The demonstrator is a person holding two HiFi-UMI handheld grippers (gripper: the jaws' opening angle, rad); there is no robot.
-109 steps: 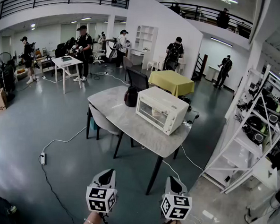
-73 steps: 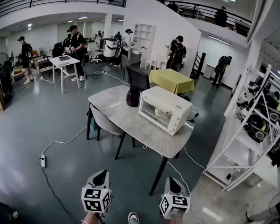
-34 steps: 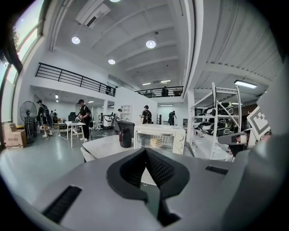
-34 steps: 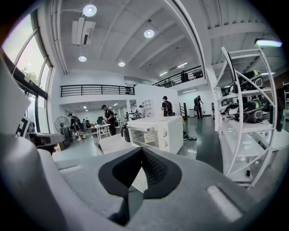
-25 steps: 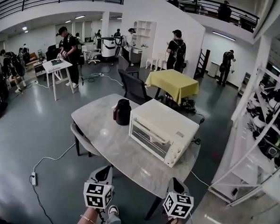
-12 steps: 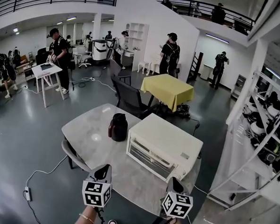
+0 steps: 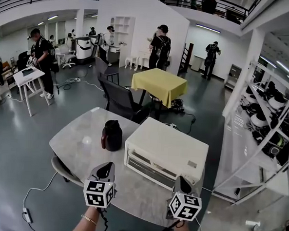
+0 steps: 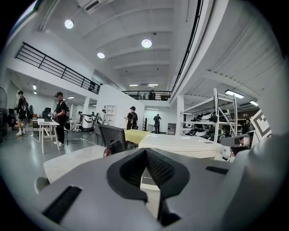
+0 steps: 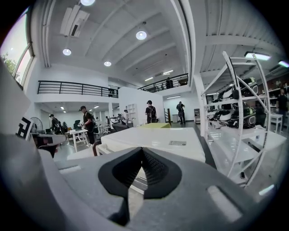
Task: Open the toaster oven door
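Toaster oven [image 7: 168,147], cream-white and boxy, stands on the right part of a pale grey stone-look table [image 7: 77,145]. Its front door [image 7: 150,165] faces the person and lies shut against the body. Just beside the oven, on its left, stands a dark jug [image 7: 112,135], apart from it.

Both grippers are held out in front of the person at the table's near edge, short of the oven and touching nothing. The left gripper [image 7: 105,167] points toward the table surface left of the door. In the left gripper view its jaws are pressed together tip to tip, with nothing between them, and the oven and jug show beyond. The right gripper [image 7: 180,180] points toward the oven's near right corner. In the right gripper view its jaws also meet at the tips and carry nothing, and the oven's top and front fill the middle ground ahead.

Behind the table stands a dark chair [image 7: 119,101], and farther back a table under a yellow cloth [image 7: 158,83]. White shelving [image 7: 263,129] runs along the right side. Several people stand about the hall in the background.
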